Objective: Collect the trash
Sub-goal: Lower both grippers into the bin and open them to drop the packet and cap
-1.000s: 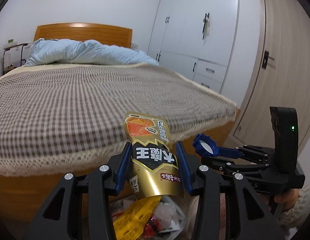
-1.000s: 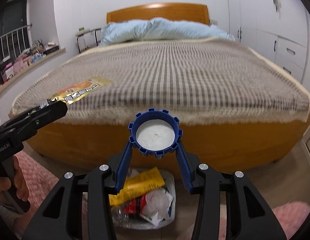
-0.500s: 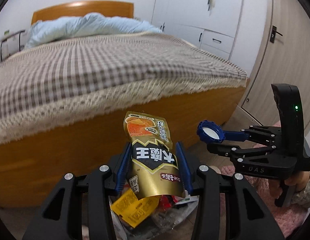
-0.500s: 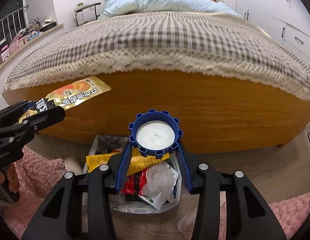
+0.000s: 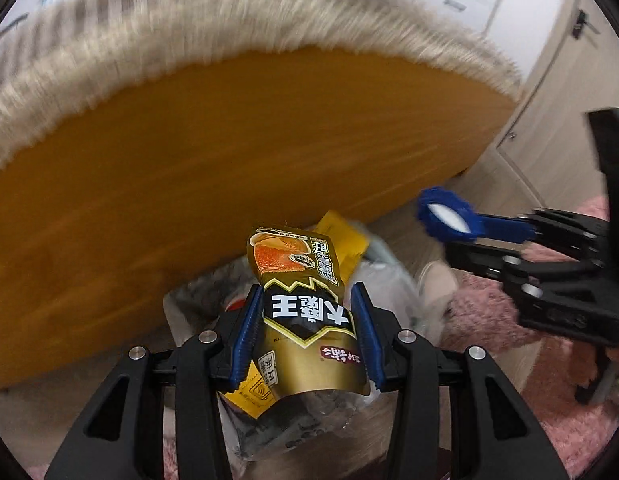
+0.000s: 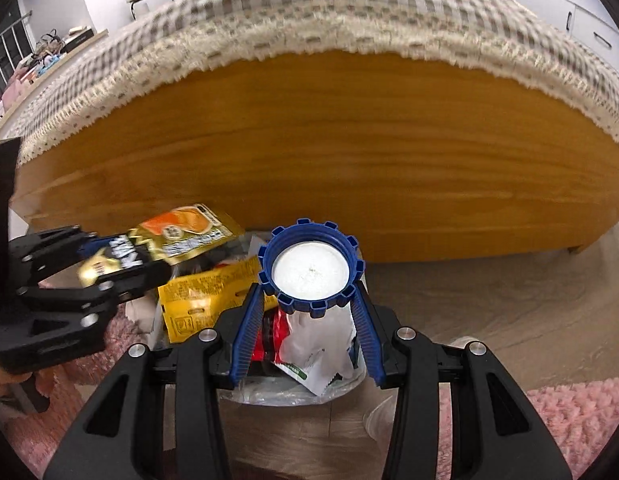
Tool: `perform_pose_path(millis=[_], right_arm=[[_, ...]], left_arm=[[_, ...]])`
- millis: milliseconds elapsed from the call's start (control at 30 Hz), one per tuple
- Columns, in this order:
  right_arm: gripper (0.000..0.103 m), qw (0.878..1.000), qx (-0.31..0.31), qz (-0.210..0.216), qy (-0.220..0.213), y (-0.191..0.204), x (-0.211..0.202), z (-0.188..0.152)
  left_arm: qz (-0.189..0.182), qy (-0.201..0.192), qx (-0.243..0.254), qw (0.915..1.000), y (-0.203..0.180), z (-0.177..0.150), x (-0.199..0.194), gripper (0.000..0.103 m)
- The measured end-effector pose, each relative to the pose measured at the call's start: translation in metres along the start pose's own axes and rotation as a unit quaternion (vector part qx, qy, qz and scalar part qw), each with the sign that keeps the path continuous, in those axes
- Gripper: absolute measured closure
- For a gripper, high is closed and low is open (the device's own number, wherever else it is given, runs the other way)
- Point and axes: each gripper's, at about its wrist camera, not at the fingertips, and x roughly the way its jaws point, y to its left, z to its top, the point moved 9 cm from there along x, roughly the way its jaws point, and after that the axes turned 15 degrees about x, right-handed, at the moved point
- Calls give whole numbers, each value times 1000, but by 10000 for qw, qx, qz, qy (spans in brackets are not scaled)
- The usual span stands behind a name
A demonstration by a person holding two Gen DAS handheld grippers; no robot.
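Left gripper (image 5: 307, 334) clenched on a gold snack wrapper (image 5: 305, 312) at lower centre, printed with large white Chinese characters seen upside down, an orange food photo above them. Right gripper (image 6: 309, 316) clamped on a blue ridged bottle cap (image 6: 311, 268) with a white liner, centre frame. Below both, a trash bag (image 6: 293, 390) holding a yellow packet (image 6: 197, 296), red and white wrappers; small print unreadable. Behind, wooden bed frame (image 6: 349, 152), fringed checked bedspread (image 6: 349, 12). Pink rug (image 6: 581, 408) lower right.

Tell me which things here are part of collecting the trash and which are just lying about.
Part of the job:
gold wrapper in the left tool
blue cap in the right tool
trash bin

Lying about:
bed
pink rug
wardrobe
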Motion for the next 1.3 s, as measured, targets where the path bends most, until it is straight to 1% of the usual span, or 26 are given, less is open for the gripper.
perform_pose_path(millis=[33,100,167,233,333,367,400,467,567,633,667,733,800,833,900,967,1133,1233,1300], right_arm=[[59,10000,6,-17,77,-1,4,-3],[59,9997,58,-30,253,-2,13,-7],[59,9989,139,-4,459,-3,22,-12],[59,9973,295,63,667,-5,29,-13],[59,9936,508,54,1007,-9,44,-19],[59,9923,558,43,1101,-10,47,-22],[59,9916,572,24,1156,-1,50,-22],[59,9910,542,-5,1220,-1,51,-25],[59,9905,441,-17,1304,1,53,-29],[59,9892,396,27,1410,2,54,-33],[59,9882,388,67,1480,4,54,-36],[59,9870,342,56,1570,2,60,-41],[59,9856,285,7,1666,0,64,-47],[59,9848,281,5,1717,0,65,-50],[59,9826,273,10,1836,-1,69,-54],[59,9815,246,-11,1901,-2,72,-57],[59,9785,203,-32,2054,2,82,-64],[59,9767,149,6,2143,5,86,-67],[59,9767,92,54,2141,9,87,-68]], left_arm=[[66,201,17,9998,2,-3,12,61],[110,428,-8,9990,6,-5,28,61],[8,559,-127,9984,7,-7,40,61],[47,708,-164,9973,11,-10,50,61],[148,886,-195,9958,18,-18,59,59],[129,967,-266,9949,19,-17,63,56],[107,1047,-321,9939,21,-21,66,54],[76,1218,-432,9916,25,-29,71,53],[37,1249,-558,9906,29,-32,71,49],[84,1246,-638,9901,33,-31,68,44],[93,1244,-702,9897,35,-30,67,40],[71,1170,-827,9897,37,-26,60,37],[86,1131,-952,9890,39,-26,57,30],[110,1117,-1050,9881,39,-28,55,26],[84,1130,-1230,9859,45,-27,52,21],[159,1307,-1446,9807,50,-33,52,17],[44,1686,-1767,9697,53,-45,60,16],[10,1766,-1821,9673,52,-48,61,16],[-22,1752,-1824,9675,53,-50,62,16]])
